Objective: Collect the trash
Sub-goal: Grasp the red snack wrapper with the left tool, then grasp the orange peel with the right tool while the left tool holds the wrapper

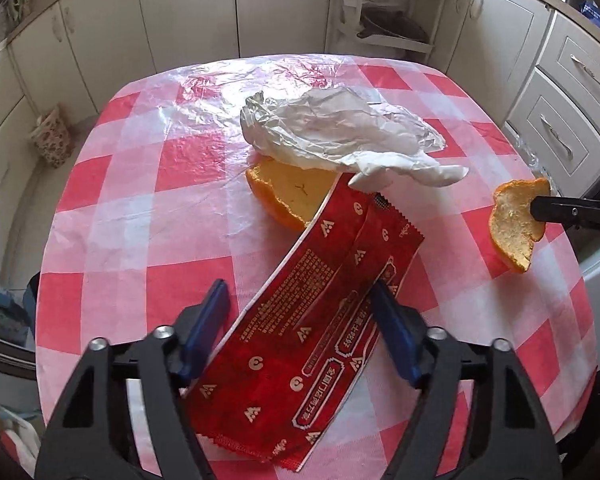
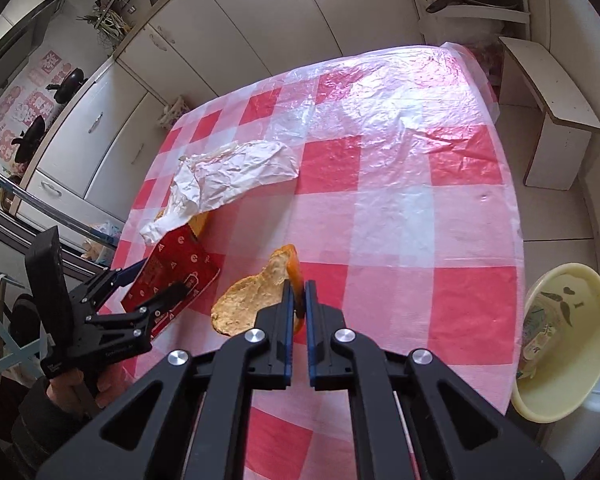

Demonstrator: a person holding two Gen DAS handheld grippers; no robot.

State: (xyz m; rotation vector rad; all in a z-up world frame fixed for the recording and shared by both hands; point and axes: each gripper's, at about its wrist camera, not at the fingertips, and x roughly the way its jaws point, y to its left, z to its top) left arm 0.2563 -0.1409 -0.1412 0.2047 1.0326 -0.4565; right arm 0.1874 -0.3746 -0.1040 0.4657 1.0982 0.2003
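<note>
The left gripper (image 1: pixel 300 304) is spread wide, with 1 blue finger (image 1: pixel 208 316) on each side of the red snack wrapper (image 1: pixel 300 344), which lies flat on the table (image 1: pixel 112 240) with its red-and-white checked cover. The pads do not press the wrapper. At 12 o'clock from the wrapper, a crumpled white paper (image 1: pixel 332 136) lies over part of an orange peel (image 1: pixel 284 192), and the far end of the wrapper covers the peel's near edge.

The right gripper (image 2: pixel 298 304) is clenched on a second orange peel (image 2: pixel 252 300), holding its edge between the blue pads. The left wrist view shows this peel (image 1: pixel 516 224) at 3 o'clock, lifted above the cover, with only the black tip of the right gripper visible.

Only the right wrist view shows a pale yellow basin (image 2: pixel 568 344) on the floor at 3 o'clock, beside the table, with something inside that I cannot identify. It also shows the person's hand (image 2: pixel 80 392) holding the left gripper's handle.
</note>
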